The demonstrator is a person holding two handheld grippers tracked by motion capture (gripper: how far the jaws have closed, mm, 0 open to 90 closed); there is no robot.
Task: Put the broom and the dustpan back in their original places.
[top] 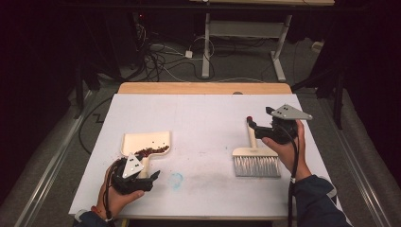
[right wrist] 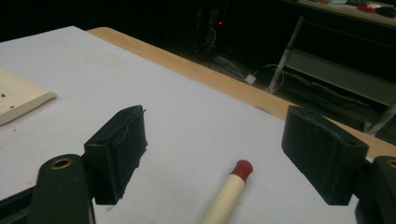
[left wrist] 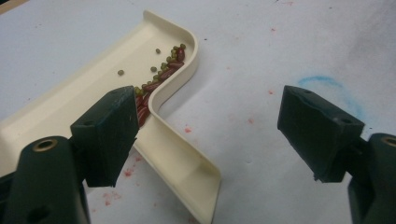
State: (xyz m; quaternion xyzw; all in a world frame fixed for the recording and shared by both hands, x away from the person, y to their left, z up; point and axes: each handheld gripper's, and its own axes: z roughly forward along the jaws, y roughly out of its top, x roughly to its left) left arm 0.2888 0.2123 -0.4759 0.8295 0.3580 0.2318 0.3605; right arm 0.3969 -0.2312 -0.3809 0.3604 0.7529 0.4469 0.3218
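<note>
— Hovering over the brush (top: 256,153) handle, near the desk's right edge, the right gripper (top: 254,124) is wide, holding nothing.
— And the left gripper (top: 152,178)?
— Wide also, behind the dustpan (top: 145,143) with beans (top: 151,151), front left.

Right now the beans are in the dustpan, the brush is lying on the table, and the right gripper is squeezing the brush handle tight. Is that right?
Almost. The right gripper is not squeezing: in the right gripper view its jaws stand wide apart, with the brush handle lying free between them. The beans are in the dustpan, and the brush lies on the table.
</note>
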